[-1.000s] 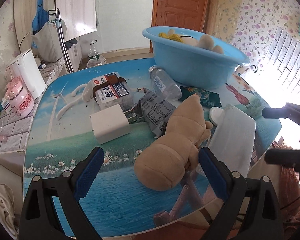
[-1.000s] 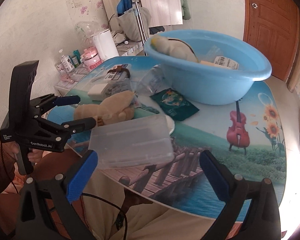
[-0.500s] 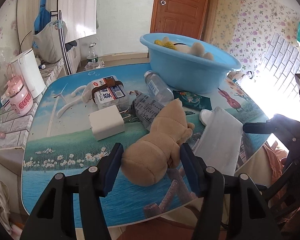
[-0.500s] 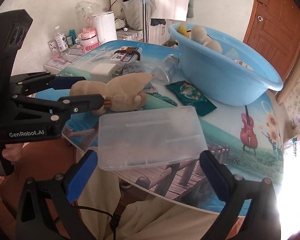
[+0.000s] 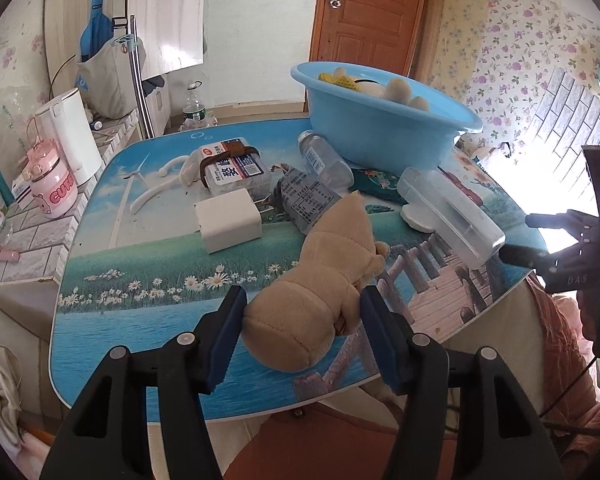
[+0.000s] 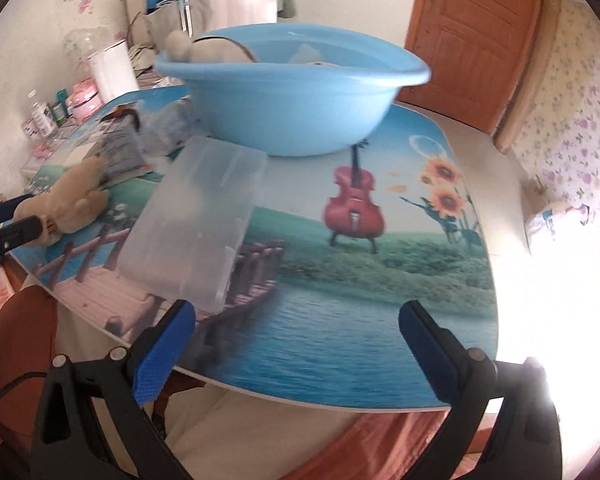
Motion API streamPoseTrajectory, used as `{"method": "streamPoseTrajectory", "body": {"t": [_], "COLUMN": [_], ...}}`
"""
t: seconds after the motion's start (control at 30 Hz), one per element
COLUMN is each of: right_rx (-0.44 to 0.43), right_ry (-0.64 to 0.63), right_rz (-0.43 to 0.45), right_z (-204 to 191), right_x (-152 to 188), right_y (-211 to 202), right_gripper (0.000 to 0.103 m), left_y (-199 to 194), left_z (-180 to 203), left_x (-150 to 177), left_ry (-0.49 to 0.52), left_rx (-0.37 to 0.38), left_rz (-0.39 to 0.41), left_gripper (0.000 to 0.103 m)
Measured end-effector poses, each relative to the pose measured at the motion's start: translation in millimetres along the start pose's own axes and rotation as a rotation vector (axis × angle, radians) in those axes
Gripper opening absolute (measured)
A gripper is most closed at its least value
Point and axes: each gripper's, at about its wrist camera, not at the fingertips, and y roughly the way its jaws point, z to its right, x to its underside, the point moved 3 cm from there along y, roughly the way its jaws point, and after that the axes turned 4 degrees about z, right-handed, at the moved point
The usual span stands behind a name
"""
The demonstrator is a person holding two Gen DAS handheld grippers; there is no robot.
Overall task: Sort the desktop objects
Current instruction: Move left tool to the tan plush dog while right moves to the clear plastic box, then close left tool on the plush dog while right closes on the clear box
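Left hand-held gripper (image 5: 300, 320) clamped on tan plush toy (image 5: 320, 280), near edge of scenic-print desk (image 5: 140, 320). Right hand-held gripper (image 6: 296, 332) wide open, empty; clear rectangular plastic box (image 6: 200, 220) at its 11 o'clock, round light-blue plastic basin (image 6: 292, 92) beyond at 12.

Both handheld tools share one build — the black plastic left gripper (image 5: 302, 334) and right gripper (image 6: 296, 344) carry ribbed blue jaws, silver screws, white lettering, a thin black cable (image 6: 4, 390) — orange-pink sleeve (image 5: 556, 320).
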Motion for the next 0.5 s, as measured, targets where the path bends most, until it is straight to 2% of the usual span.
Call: {"method": "streamPoseTrajectory", "body": {"t": [0.1,0.27,0.4,0.5], "right_rx": [-0.09,-0.178,-0.153,-0.161], "right_ry": [0.05,0.028,-0.002,0.019], "right_rz": [0.042,0.065,0.047,0.037], "right_z": [0,-36,-54,-52], "right_x": [-7,-16,-21,-21], "right_y": [-9,-2,19,29], "right_gripper": [0.103,0.103,0.103,0.103], "left_y": [2,9,18,23], "left_z": [4,11,20,24], "left_x": [0,-2,-1,-1], "left_ry": [0.011,0.014,0.048,0.062], "left_rx": [-0.011,-0.028,-0.055,-0.068], "left_rz": [0.006,0.006,0.003,0.007], "left_gripper": [0.06,0.065,0.075,0.076]}}
